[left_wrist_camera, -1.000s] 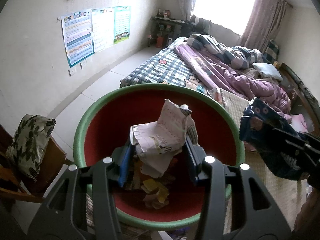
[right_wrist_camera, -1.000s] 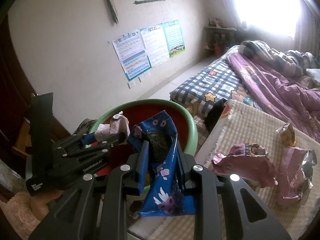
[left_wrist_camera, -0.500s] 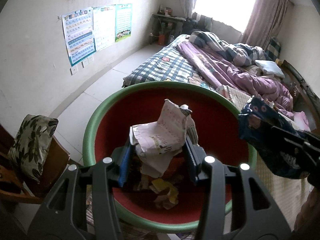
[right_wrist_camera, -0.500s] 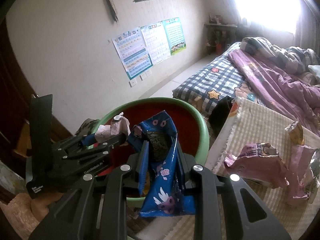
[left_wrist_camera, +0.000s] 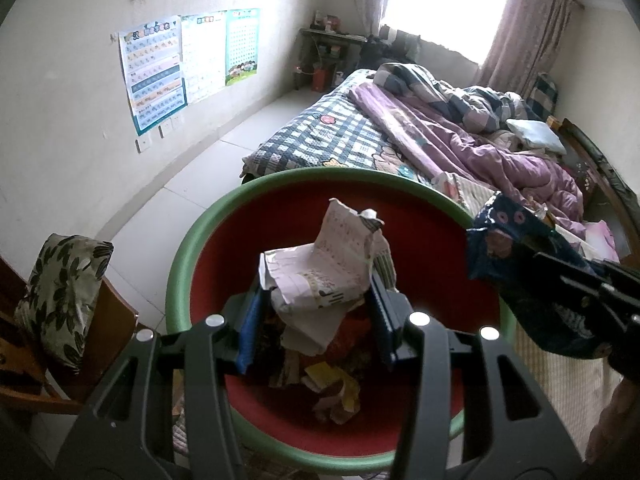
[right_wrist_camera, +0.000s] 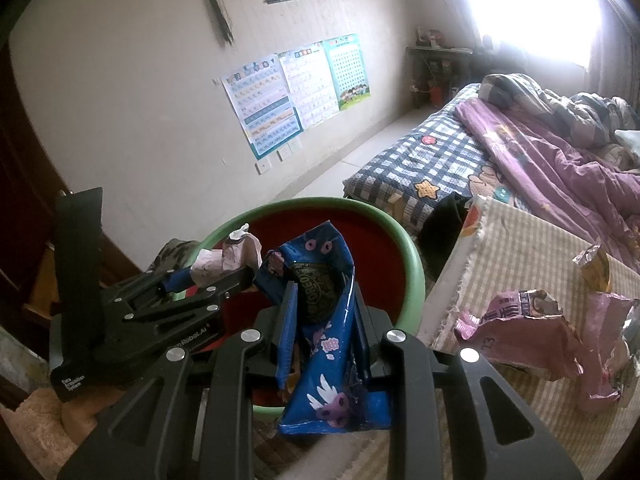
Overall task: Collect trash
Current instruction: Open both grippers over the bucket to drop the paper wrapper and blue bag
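Note:
A green-rimmed basin (left_wrist_camera: 188,252) with a red inside holds several scraps of trash (left_wrist_camera: 332,388). Above it, my left gripper (left_wrist_camera: 316,296) is shut on a crumpled white and pink paper (left_wrist_camera: 324,268). The right wrist view shows the same paper (right_wrist_camera: 236,252) in the left gripper (right_wrist_camera: 208,280) over the basin (right_wrist_camera: 412,276). My right gripper (right_wrist_camera: 322,312) is shut on a blue cookie wrapper (right_wrist_camera: 328,344) at the basin's near edge. From the left wrist view, that wrapper (left_wrist_camera: 516,256) hangs over the basin's right rim.
Crumpled pink wrappers (right_wrist_camera: 520,328) and a gold one (right_wrist_camera: 596,264) lie on a striped mat (right_wrist_camera: 520,248) to the right. A bed with a purple quilt (left_wrist_camera: 460,140) stands behind. A wooden chair with a leaf-print cushion (left_wrist_camera: 60,292) is at the left.
Both views have drifted slightly, so the basin and mat sit a little further right. Each gripper keeps the same hold on its piece of trash.

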`<action>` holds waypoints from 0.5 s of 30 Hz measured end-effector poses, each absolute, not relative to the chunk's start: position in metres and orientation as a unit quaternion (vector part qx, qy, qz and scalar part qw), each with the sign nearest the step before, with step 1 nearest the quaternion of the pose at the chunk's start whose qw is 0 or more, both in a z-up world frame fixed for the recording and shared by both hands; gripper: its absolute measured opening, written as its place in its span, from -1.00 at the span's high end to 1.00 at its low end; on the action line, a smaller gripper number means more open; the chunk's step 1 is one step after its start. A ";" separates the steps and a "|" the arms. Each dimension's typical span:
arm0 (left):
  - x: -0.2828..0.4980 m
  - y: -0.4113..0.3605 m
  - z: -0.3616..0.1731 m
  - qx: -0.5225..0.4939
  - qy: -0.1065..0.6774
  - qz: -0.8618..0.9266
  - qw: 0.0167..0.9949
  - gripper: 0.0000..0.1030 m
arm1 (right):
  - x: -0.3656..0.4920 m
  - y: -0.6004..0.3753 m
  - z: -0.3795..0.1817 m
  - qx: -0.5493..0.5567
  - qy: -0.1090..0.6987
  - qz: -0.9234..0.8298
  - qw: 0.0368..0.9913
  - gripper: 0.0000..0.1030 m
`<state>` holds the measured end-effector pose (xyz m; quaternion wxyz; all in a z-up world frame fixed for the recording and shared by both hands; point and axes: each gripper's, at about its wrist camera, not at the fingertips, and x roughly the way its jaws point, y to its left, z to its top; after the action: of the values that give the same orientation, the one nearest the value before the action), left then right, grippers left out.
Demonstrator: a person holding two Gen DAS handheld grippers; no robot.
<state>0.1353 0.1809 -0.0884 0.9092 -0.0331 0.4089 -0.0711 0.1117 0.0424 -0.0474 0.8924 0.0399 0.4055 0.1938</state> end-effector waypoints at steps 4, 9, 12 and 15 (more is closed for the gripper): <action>0.135 0.181 -0.088 -0.033 0.409 -0.070 0.909 0.13 | 0.112 0.043 -0.047 0.041 0.405 0.195 0.892 0.51; 0.136 0.184 -0.091 -0.037 0.408 -0.063 0.910 -0.10 | 0.111 0.042 -0.046 0.041 0.398 0.194 0.896 0.18; 0.135 0.187 -0.089 -0.039 0.401 -0.057 0.913 -0.28 | 0.110 0.038 -0.043 0.049 0.388 0.195 0.899 -0.01; 0.136 0.187 -0.087 -0.038 0.399 -0.053 0.915 -0.34 | 0.110 0.033 -0.041 0.053 0.387 0.194 0.900 -0.01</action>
<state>0.1359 0.1870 -0.0872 0.9147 -0.0380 0.3989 -0.0526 0.1104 0.0327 -0.0409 0.8997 0.0534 0.3873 0.1942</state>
